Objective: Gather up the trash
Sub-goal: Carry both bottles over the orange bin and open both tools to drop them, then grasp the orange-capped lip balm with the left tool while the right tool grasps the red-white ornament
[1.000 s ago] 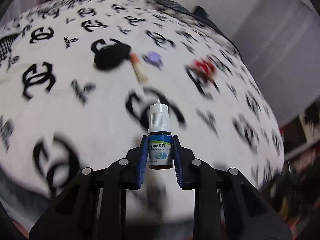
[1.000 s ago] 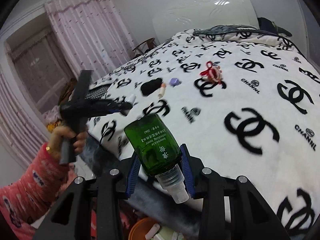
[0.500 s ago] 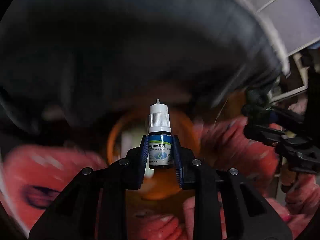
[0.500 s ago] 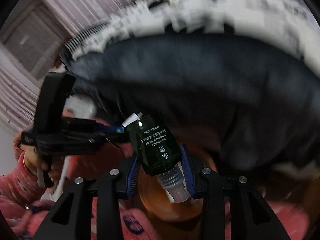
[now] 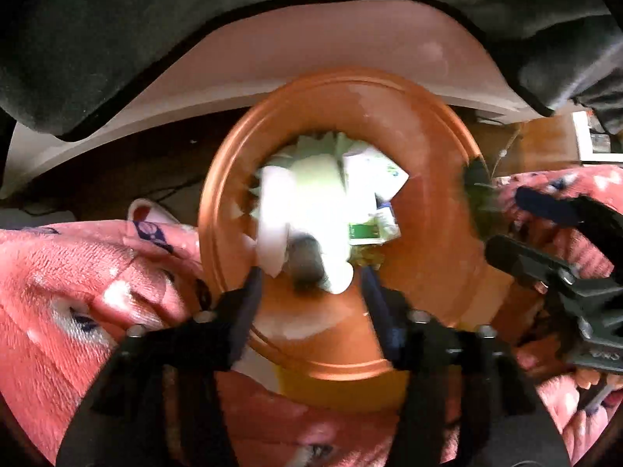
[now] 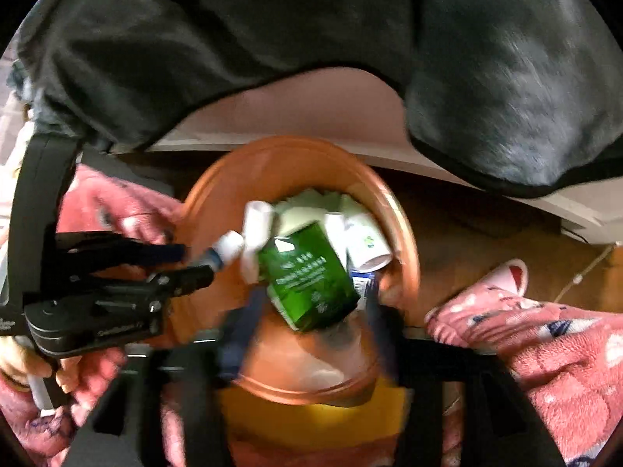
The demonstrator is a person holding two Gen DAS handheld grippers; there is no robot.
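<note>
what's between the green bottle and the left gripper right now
In the right wrist view, a small white-capped bottle and a white tube lie between the green bottle and the left gripper.

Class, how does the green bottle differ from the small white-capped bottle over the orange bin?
Size: the green bottle is bulkier than the small white-capped bottle. Colour: the green bottle is green with white print; the small white-capped bottle has a dark body. Place: the green bottle lies between the right gripper's spread fingers, the small white-capped bottle beyond the left gripper's tips. Shared: both hang ungripped over the orange bin.
</note>
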